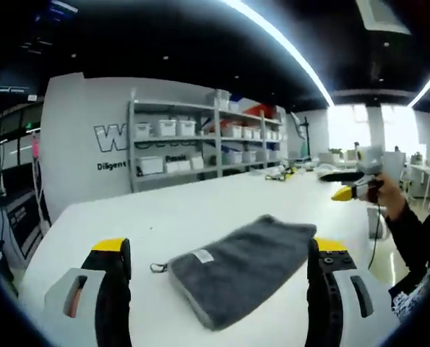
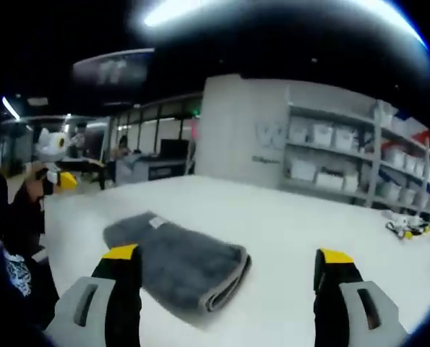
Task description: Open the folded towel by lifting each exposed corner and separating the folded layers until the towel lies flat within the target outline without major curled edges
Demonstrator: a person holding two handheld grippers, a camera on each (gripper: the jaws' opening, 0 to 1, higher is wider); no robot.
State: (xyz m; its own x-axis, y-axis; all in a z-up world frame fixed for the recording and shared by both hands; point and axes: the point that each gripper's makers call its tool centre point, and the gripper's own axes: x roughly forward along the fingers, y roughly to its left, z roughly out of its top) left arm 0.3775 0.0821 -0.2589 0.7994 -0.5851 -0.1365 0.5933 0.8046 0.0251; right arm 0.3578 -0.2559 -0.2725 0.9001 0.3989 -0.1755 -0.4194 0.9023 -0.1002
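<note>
The folded grey terry towel (image 1: 245, 267) lies between our jaws in the left gripper view, on the white tabletop (image 1: 164, 217). We hold the left gripper (image 1: 220, 249) with its yellow-tipped black jaws spread wide, gripping nothing. The right gripper (image 2: 229, 260) is likewise wide apart and empty, with the towel (image 2: 175, 264) just ahead, nearer its left jaw, folded edge towards us. A small white label (image 1: 202, 256) sits on the towel's near end beside a short hanging loop (image 1: 157, 268). Beyond the table stand grey metal shelves (image 1: 200, 137) holding white storage bins (image 1: 168, 128) against a white wall.
</note>
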